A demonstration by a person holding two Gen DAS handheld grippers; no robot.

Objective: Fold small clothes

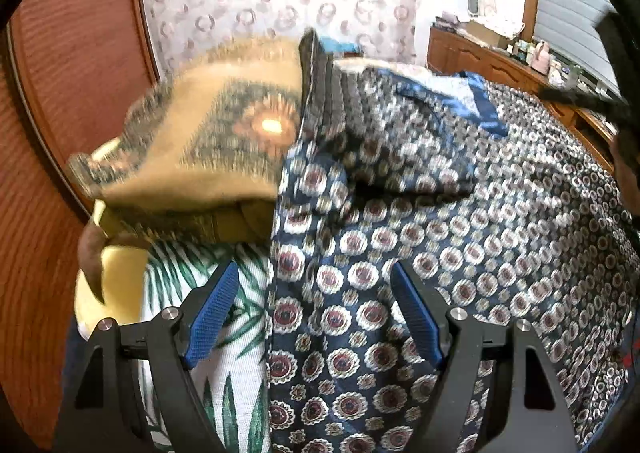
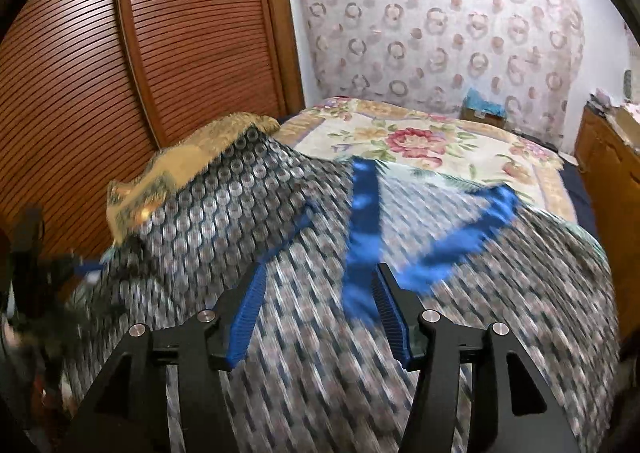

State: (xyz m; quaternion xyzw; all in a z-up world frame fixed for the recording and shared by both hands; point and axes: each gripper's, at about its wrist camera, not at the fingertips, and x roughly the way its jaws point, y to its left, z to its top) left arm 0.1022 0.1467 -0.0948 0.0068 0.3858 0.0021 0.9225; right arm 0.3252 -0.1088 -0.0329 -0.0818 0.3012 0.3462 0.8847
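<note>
The left gripper stood wide open with nothing between its blue pads, hanging over the near edge of the patterned garment, a navy cloth dotted with round medallions and trimmed in plain blue. The right gripper was likewise spread wide and empty above the same garment, which lay across the bed, blurred in that view. A tan cushion rested against the garment's far left side, partly under a raised fold. Beneath lay a leaf-print sheet and, farther off, a floral bedspread. A slatted wooden door, a ring-patterned curtain and a wooden dresser bounded the bed.
</note>
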